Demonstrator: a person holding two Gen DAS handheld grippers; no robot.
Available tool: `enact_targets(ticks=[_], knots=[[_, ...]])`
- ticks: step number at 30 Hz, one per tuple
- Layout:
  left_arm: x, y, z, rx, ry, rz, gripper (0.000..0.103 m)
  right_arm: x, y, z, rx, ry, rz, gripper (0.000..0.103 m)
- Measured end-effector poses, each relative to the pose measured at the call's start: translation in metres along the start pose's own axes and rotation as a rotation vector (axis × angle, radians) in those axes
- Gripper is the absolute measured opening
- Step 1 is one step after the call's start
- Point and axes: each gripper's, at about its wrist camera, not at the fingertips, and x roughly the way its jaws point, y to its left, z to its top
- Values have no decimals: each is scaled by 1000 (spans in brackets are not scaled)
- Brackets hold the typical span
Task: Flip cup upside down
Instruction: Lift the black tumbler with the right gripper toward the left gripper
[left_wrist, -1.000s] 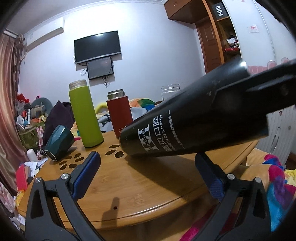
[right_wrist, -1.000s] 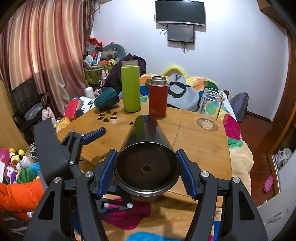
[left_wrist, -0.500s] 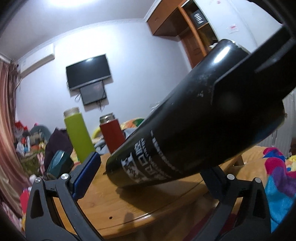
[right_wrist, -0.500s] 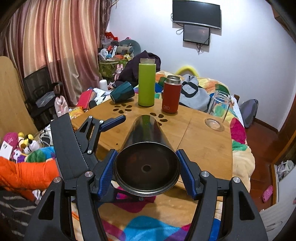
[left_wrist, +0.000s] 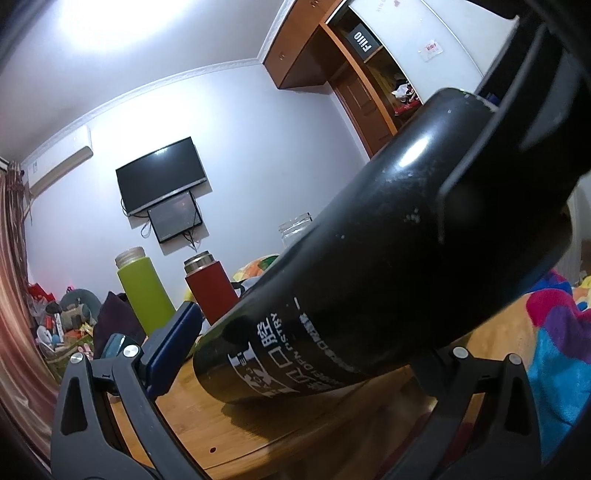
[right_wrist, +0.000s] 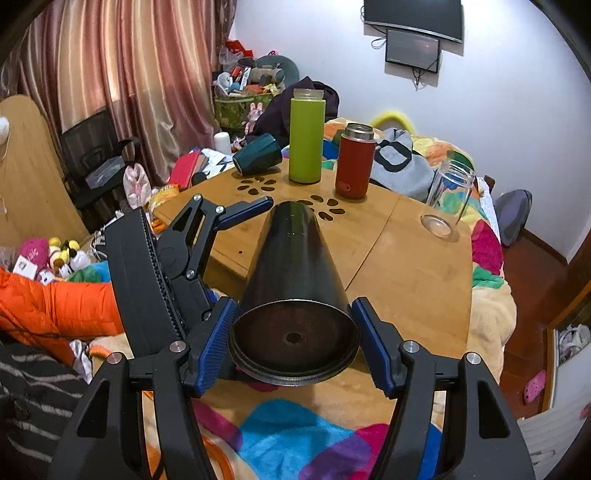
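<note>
Cluttered bedroom, a round wooden surface (right_wrist: 406, 266) carrying a green bottle (right_wrist: 306, 142), a red flask (right_wrist: 354, 166), a tipped teal cup (right_wrist: 255, 154) and a glass jar (right_wrist: 448, 199). Over its near edge the right gripper (right_wrist: 293, 341) is clamped on the black cup (right_wrist: 293, 273) at its wider end, blue pads pressing both sides. That cup hangs tilted in the air, narrow end aimed down at the wood. Beside it the left gripper (left_wrist: 295, 354) hovers with its jaws spread, grasping nothing. Glossy metal by the look of it, so stiff, fairly light and likely slippery; I'd keep hold near that thick end.
</note>
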Motion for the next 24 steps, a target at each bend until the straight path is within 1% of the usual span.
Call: enact_targets(ticks=[7, 9, 12, 16, 18, 21, 24], knots=[[-4, -10, 0, 40, -13, 8, 103, -5, 5, -5, -42, 32, -27, 62], [0, -10, -1, 49, 7, 15, 103, -7, 4, -4, -47, 34, -50, 62], [6, -10, -3, 47, 40, 11, 103, -13, 2, -2, -35, 12, -90, 62], [5, -9, -3, 48, 32, 21, 103, -5, -6, 0, 17, 21, -28, 62], [4, -10, -3, 52, 28, 23, 100, -6, -13, 0, 52, 2, -10, 62], [2, -8, -1, 45, 25, 21, 99, -18, -14, 0, 54, -46, -52, 62], [0, -7, 1, 38, 19, 18, 96, -28, -7, 0, 21, -70, -90, 62]])
